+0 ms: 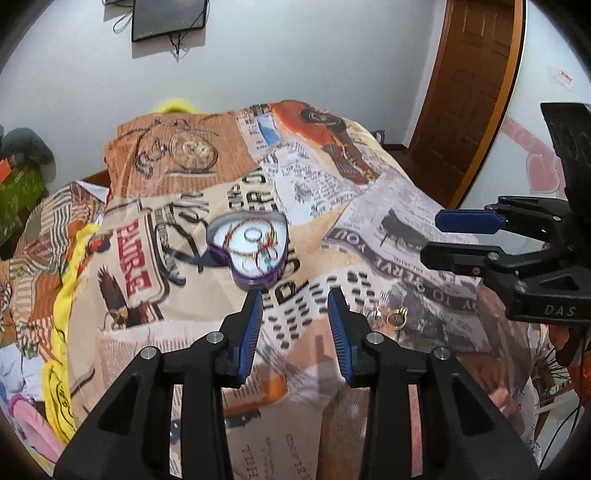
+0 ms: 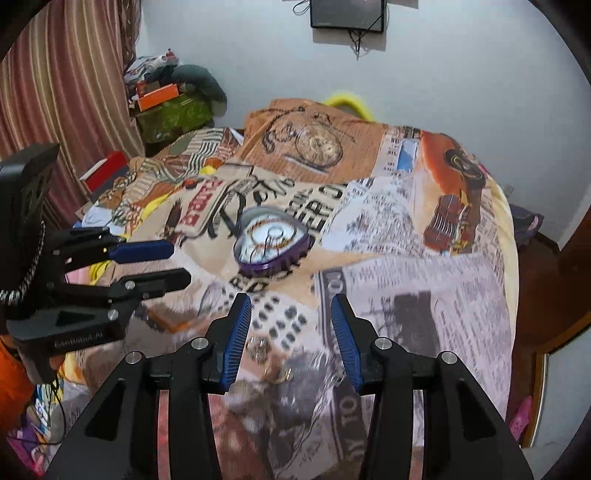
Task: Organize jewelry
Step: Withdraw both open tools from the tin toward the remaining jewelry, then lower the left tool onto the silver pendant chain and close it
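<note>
A purple heart-shaped box (image 1: 249, 253) lies open on the printed bedspread, with thin chains, a red cord and rings inside. In the right wrist view the same box (image 2: 271, 240) lies just beyond the fingers. My left gripper (image 1: 295, 295) is open and empty, hovering short of the box. My right gripper (image 2: 291, 299) is open and empty too. A gold ring (image 1: 397, 317) and small silver pieces (image 1: 376, 314) lie loose on the cloth to its right. Loose rings (image 2: 258, 347) show between the right gripper's fingers, down on the bedspread. Each gripper shows from the side in the other's view: right (image 1: 432, 238), left (image 2: 180, 263).
The bedspread (image 1: 369, 206) covers a raised bed that drops off at its edges. A wooden door (image 1: 476, 92) stands at the right, a curtain (image 2: 55, 92) and piled clutter (image 2: 170, 99) at the left. A dark screen (image 2: 347, 14) hangs on the far wall.
</note>
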